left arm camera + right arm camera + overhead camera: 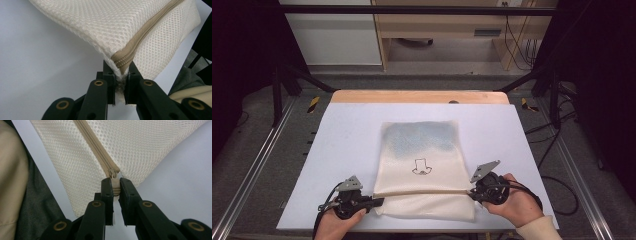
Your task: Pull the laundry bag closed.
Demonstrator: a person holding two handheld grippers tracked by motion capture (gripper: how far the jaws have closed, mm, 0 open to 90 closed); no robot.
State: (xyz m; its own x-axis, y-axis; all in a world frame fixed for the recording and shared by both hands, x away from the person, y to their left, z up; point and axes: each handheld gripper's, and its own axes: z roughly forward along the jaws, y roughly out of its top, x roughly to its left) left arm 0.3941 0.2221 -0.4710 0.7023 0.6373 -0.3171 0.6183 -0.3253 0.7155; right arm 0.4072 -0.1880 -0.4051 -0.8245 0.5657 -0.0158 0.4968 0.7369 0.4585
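Two grippers flank one cream mesh bag lying on the white table. Left gripper pinches the bag's corner at the tan zipper's end; right gripper is clamped on the zipper pull. Grey floor beyond the bag.

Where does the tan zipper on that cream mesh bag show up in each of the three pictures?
High view: the zipper runs straight across the near part of the mesh bag, between the two grippers.
Left gripper view: it slants from upper right down to the jaws.
Right gripper view: it slants from top centre down to the jaws.
Shared landmark: the pale table.
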